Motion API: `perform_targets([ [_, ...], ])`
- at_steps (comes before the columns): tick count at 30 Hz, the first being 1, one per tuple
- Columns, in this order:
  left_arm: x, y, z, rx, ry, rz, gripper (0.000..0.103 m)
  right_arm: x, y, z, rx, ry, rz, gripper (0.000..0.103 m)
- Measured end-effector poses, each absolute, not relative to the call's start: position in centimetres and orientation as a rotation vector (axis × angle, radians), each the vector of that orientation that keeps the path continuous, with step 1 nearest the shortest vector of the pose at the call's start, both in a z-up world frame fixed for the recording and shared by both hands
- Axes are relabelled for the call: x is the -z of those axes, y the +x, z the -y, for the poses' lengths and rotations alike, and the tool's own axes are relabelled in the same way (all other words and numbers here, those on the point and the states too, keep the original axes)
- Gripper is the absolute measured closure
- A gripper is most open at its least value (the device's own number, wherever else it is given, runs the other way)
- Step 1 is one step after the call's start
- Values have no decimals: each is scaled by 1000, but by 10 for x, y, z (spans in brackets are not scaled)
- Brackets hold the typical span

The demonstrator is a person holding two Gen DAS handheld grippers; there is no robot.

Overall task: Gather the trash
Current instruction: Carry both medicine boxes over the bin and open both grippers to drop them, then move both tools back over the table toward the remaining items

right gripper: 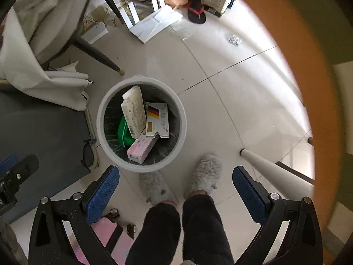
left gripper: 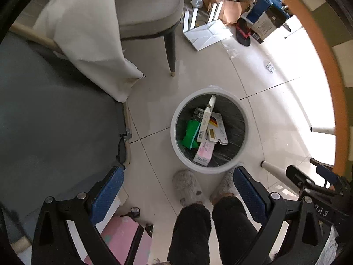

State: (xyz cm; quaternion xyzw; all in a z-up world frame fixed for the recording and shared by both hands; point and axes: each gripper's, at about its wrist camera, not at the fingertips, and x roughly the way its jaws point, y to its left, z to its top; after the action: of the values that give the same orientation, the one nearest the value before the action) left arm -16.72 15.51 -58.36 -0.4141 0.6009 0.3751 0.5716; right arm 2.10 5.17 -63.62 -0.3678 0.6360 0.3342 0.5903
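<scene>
A round white bin (left gripper: 176, 119) (right gripper: 100, 119) stands on the tiled floor below both grippers. It holds several cartons: a cream box (right gripper: 133, 112), a white box with a black-red-yellow flag (right gripper: 157, 120), a pink box (right gripper: 141, 148) (left gripper: 205, 152) and a green packet (left gripper: 190, 133). My left gripper (left gripper: 177, 184) points straight down, open, nothing between its blue pads. My right gripper (right gripper: 175, 184) also hangs high over the floor, open and empty. A small crumpled foil scrap (left gripper: 269, 67) (right gripper: 235, 40) lies on the tiles farther off.
A person's dark trouser legs and grey fluffy slippers (right gripper: 204, 174) stand by the bin. A grey chair (left gripper: 150, 6) draped with white cloth, a dark table edge (left gripper: 55, 110), a pink suitcase (left gripper: 123, 236), white legs (right gripper: 260, 165) and floor clutter of boxes (left gripper: 207, 34) surround it.
</scene>
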Motion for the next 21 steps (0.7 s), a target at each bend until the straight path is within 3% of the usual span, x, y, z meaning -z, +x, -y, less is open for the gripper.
perform_targets([
  [21,343,-169,-124,-937,-841,-1310,1,362,12,-29,-917,-688,-1409,0],
])
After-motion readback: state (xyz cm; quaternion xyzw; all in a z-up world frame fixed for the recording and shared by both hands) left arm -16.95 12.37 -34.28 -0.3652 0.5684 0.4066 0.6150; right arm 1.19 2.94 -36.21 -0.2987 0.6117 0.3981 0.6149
